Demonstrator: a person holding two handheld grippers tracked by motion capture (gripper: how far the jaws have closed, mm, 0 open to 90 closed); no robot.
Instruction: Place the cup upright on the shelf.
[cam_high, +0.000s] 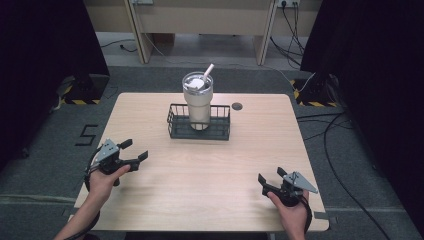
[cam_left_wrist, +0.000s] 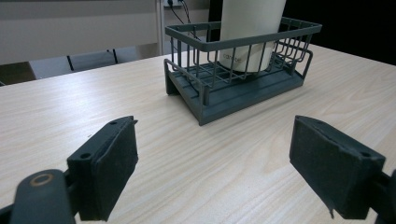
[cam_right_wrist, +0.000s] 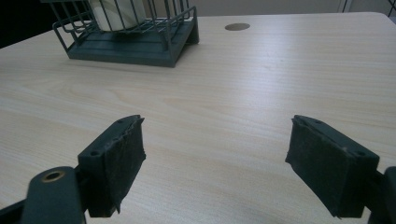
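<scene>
We are holding the left gripper (cam_high: 134, 151) and right gripper (cam_high: 270, 179) low, jaws apart (nothing held), both aimed at the tumbler (cam_high: 197, 102) standing in the wire basket (cam_high: 199, 131).

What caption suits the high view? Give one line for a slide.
Both open grippers, left gripper and right gripper, wait apart from a tumbler in a wire basket.

A round grommet hole (cam_high: 237, 106) sits in the wooden table (cam_high: 210, 170).

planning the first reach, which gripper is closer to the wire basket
The left gripper, near the table's left edge; the basket sits left of centre, so the right gripper is farther off.
</scene>
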